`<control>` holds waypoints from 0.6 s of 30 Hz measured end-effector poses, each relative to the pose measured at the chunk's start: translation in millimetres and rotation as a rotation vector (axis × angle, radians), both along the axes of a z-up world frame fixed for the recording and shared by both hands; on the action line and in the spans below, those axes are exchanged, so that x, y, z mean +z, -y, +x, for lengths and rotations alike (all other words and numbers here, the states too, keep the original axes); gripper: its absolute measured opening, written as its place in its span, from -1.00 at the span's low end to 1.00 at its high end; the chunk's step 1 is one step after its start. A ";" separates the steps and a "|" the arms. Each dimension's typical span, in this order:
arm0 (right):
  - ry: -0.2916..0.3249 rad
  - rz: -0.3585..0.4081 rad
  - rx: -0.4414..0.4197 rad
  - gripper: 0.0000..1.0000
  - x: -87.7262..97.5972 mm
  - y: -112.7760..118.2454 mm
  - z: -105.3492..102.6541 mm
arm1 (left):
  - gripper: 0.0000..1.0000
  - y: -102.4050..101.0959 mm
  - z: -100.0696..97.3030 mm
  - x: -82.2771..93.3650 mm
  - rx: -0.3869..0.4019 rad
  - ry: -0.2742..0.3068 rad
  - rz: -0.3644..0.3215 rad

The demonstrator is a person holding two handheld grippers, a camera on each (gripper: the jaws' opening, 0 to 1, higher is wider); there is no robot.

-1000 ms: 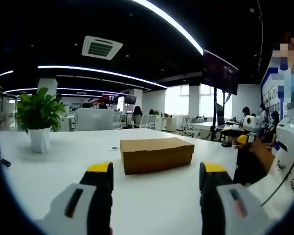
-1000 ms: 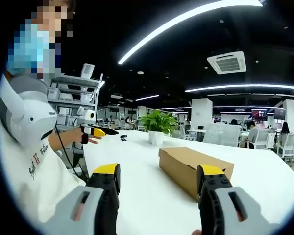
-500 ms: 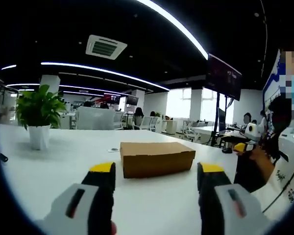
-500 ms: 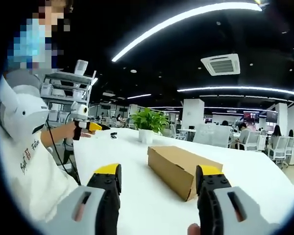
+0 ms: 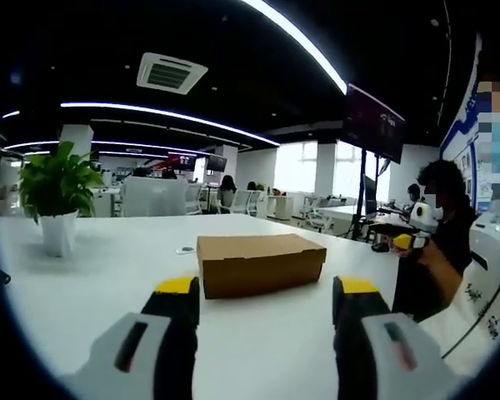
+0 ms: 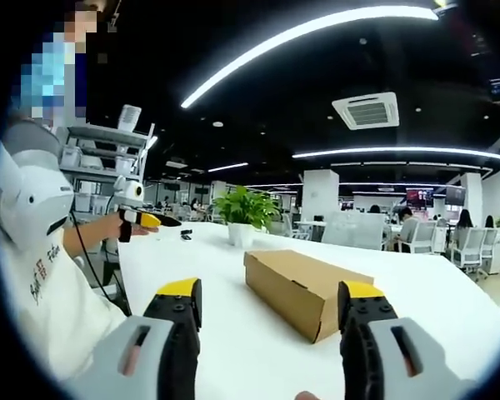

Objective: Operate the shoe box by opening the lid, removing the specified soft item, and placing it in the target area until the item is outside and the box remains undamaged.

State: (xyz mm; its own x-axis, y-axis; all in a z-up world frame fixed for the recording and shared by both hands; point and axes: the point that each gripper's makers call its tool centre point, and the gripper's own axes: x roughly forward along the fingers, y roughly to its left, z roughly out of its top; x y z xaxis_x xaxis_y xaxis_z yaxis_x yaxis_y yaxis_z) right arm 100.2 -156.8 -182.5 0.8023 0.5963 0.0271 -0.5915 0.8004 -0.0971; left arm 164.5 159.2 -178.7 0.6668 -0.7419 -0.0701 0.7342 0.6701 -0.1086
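Closing in slightly: plain brown cardboard shoe box (image 5: 261, 263), lid shut, sits ahead of left gripper (image 5: 265, 293) and right gripper (image 6: 271, 298) on white tabletop (image 5: 100, 283); both wide open, empty. Lid-opening not started.

The box (image 5: 261, 263) looked like matt brown cardboard. The table (image 5: 92, 283) was smooth, white and faintly glossy. The plant pot (image 5: 57, 236) looked glazed.

Open office (image 6: 417, 233), ceiling light strips (image 5: 292, 37)

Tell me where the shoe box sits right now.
The shoe box lies closed on the white table, ahead of both open grippers, right of the potted plant in the left gripper view.
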 end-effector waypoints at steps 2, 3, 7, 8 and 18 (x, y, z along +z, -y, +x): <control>-0.007 0.029 0.020 0.31 3.2 -1.7 -1.7 | 0.35 1.1 1.7 -1.4 0.003 0.004 0.002; -0.007 0.039 0.025 0.31 4.7 -1.8 -2.3 | 0.35 1.1 3.0 -2.0 0.005 0.006 0.007; -0.009 0.009 -0.006 0.31 3.2 3.1 0.1 | 0.40 0.2 8.8 -2.1 0.017 0.015 0.023; -0.019 0.015 -0.022 0.27 2.2 5.3 1.8 | 0.43 -1.0 10.6 -1.1 0.024 0.019 0.023; -0.041 0.045 -0.127 0.16 3.5 23.7 13.6 | 0.37 -12.3 27.6 4.5 0.077 0.038 0.000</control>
